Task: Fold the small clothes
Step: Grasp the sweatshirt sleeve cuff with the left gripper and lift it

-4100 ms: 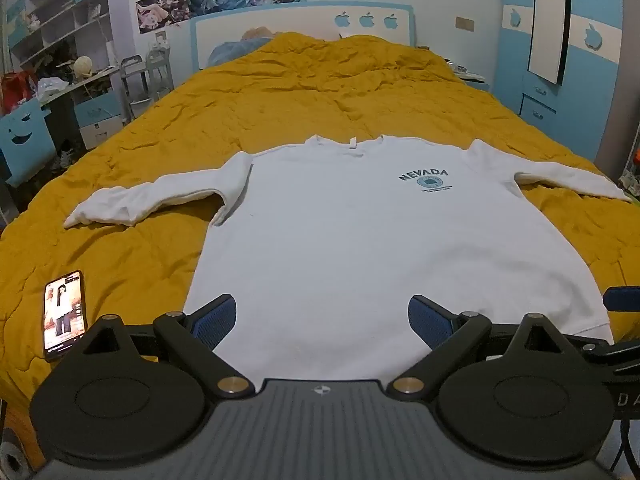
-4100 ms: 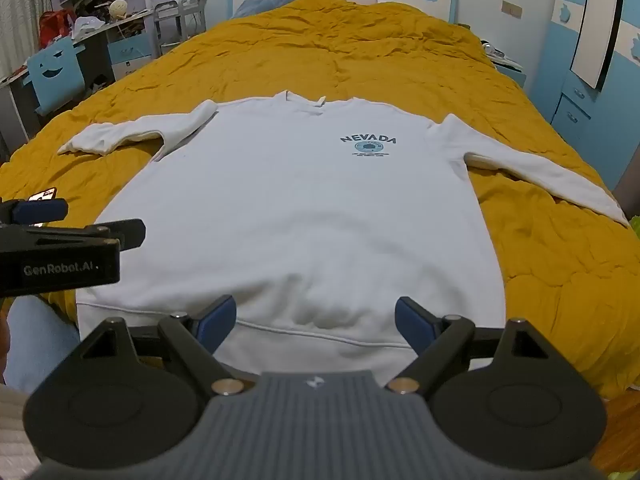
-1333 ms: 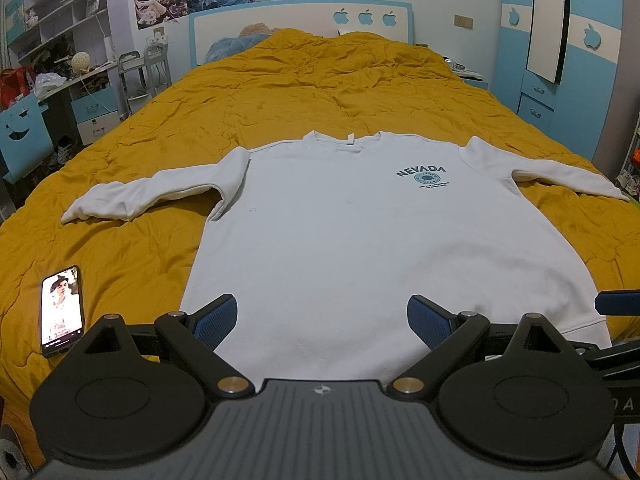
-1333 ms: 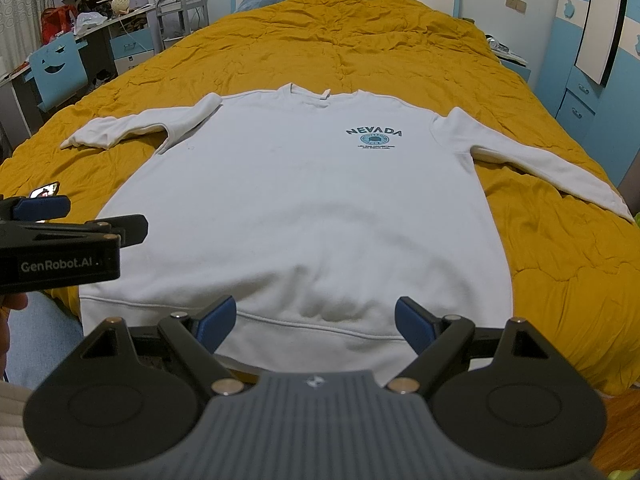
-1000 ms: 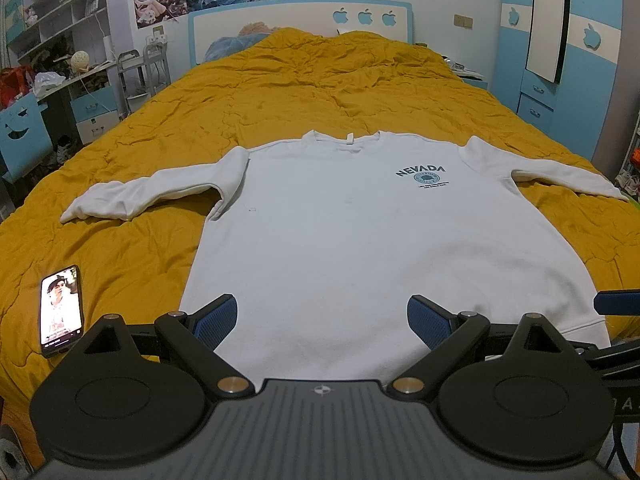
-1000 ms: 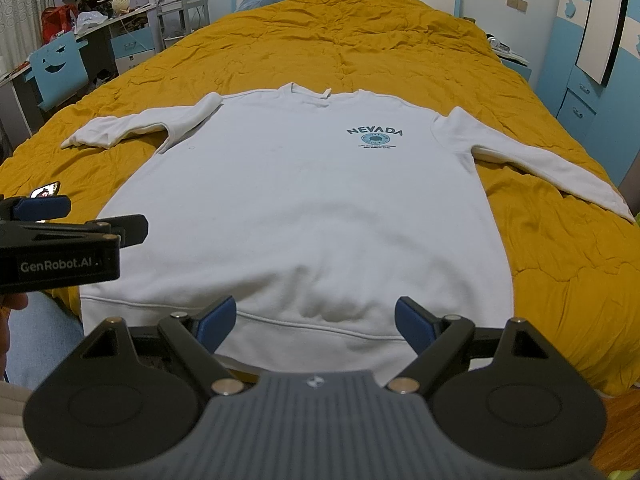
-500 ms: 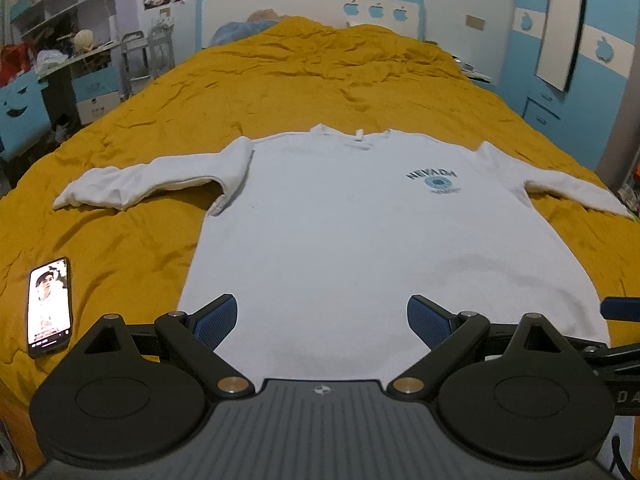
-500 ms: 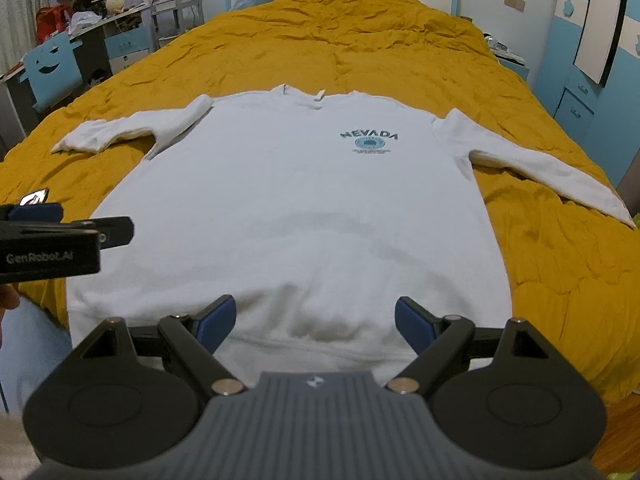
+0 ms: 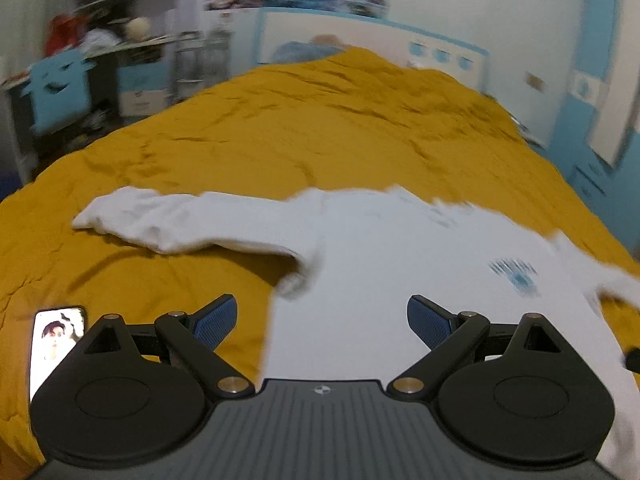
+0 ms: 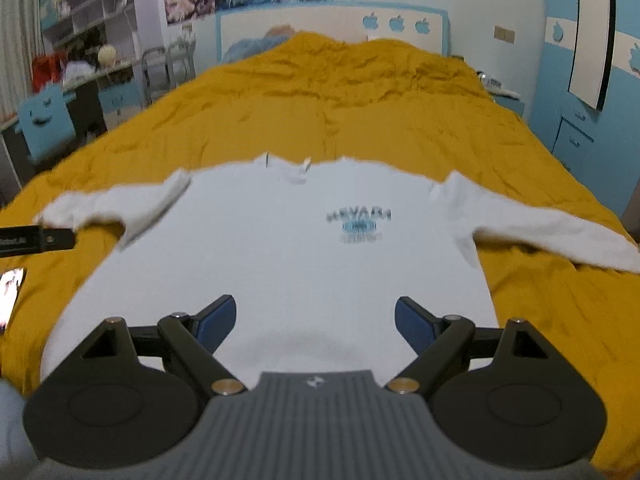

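Observation:
A white sweatshirt [image 10: 288, 248] with a blue NEVADA print [image 10: 358, 224] lies flat, front up, on the mustard bedspread, both sleeves stretched sideways. In the left wrist view the sweatshirt [image 9: 400, 280] fills the right half and its left sleeve [image 9: 180, 222] runs out to the left. My left gripper [image 9: 322, 320] hovers open over the garment's left edge, holding nothing. My right gripper [image 10: 315, 322] hangs open above the lower body of the sweatshirt, also holding nothing. The left gripper's black tip [image 10: 44, 240] shows at the left edge of the right wrist view. Both views are motion-blurred.
A phone [image 9: 52, 344] with a lit screen lies on the bedspread [image 9: 320, 132] near the front left corner. A desk, blue chair and shelves [image 10: 60, 92] stand left of the bed. Blue wardrobe doors [image 10: 592, 80] line the right side. The headboard [image 10: 332, 28] is at the far end.
Both grippers have moved forward over the sweatshirt. The left one has also swung left, so the left sleeve now sits near the middle of its view. The garment has not moved.

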Tool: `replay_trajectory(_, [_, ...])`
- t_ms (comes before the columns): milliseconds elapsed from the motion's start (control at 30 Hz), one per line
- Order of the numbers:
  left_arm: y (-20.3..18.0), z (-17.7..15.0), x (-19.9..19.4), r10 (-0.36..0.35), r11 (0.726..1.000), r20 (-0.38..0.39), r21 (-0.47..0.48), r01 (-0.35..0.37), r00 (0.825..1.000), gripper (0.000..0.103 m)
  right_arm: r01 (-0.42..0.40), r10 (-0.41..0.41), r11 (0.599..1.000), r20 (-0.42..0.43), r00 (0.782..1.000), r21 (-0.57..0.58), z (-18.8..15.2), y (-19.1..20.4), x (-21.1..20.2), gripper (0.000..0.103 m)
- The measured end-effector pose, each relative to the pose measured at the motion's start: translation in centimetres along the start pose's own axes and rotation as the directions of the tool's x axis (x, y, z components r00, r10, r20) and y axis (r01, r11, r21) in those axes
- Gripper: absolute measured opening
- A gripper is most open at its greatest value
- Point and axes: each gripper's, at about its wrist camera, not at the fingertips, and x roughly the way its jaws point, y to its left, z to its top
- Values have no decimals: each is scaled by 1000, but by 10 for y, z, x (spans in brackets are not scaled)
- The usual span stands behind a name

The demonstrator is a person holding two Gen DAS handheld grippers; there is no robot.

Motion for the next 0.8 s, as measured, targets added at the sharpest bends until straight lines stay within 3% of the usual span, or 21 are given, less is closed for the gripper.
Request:
replay_trajectory(133, [51, 29, 31, 72, 986, -12, -149, -73, 997, 103, 42, -40, 999, 45, 998, -24, 17, -9, 33, 83])
replay_trajectory(267, [113, 51, 61, 143, 938, -8, -318, -138, 990, 103, 15, -15, 1000, 10, 1000, -14, 31, -18, 72, 83])
replay_trajectory(300, [128, 55, 67, 168, 916, 41, -376, -141, 985, 103, 7, -7, 1000, -1, 1000, -12, 34, -20, 81, 83])
replay_trajectory(400, [184, 63, 89, 193, 841, 36, -521, -147, 980, 103, 3, -3, 1000, -20, 1000, 1, 42, -21, 106, 83])
replay_trajectory(467, [219, 63, 103, 204, 773, 22, -617, -148, 979, 103, 6, -6, 1000, -32, 999, 3, 46, -19, 120, 83])
replay_trajectory(567, [258, 61, 120, 236, 673, -22, -718, -179, 972, 88, 0, 0, 1000, -58, 998, -3, 49, -11, 137, 83])
replay_trajectory(700, [289, 58, 142, 185, 604, -3, -788, -116, 983, 78, -18, 17, 1000, -95, 995, -12, 50, 0, 158, 82])
replay_trajectory(800, [304, 53, 157, 163, 552, 2, -829, -89, 987, 53, 0, -3, 1000, -123, 992, -23, 54, 7, 173, 79])
